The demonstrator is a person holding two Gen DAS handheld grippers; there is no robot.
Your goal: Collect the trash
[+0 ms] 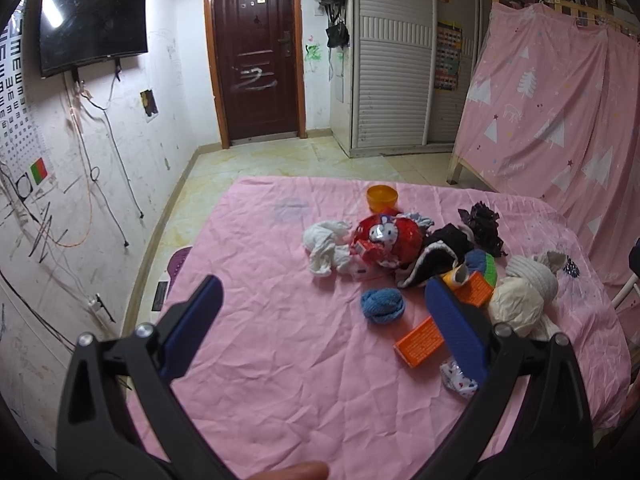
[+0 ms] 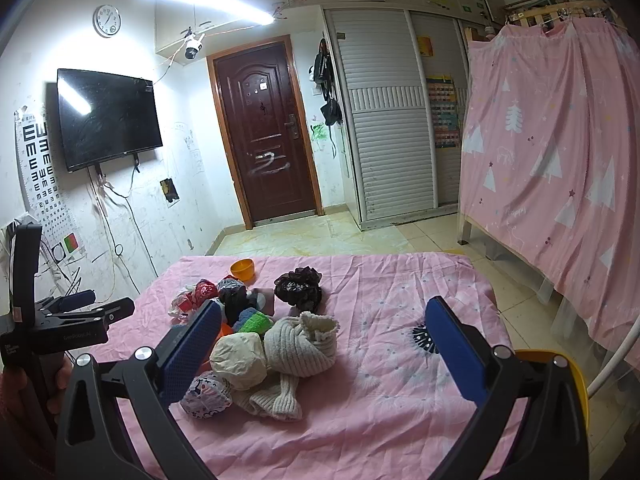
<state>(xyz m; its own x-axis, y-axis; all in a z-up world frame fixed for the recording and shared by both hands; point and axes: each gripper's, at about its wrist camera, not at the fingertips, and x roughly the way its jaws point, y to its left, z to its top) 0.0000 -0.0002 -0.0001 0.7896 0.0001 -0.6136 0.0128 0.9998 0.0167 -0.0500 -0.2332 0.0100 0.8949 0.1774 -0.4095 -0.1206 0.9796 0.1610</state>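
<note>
Step in hand: by my reading, the start of collecting; nothing was held and the pile lay untouched on the pink sheet (image 1: 280, 340).
Left gripper (image 1: 320, 320): jaws spread wide, empty, hovering over the near left of the sheet and tilted down toward the pile.
Right gripper (image 2: 324, 344): jaws spread wide, empty, above the near edge of the pile.
Trash, as I judged it: two orange boxes (image 1: 420, 342), a red wrapper (image 1: 386, 240), a crumpled cream paper ball (image 2: 238, 360) and a black crinkled bag (image 2: 298, 286), mixed among rolled socks mid-sheet.
Possible bins: a small orange bowl (image 1: 382, 197) at the far edge; a yellow rim (image 2: 576, 384) at near right, kind unclear.
Next move: probably lower one gripper over a single loose piece, such as the nearest orange box, and close without snagging socks.
</note>
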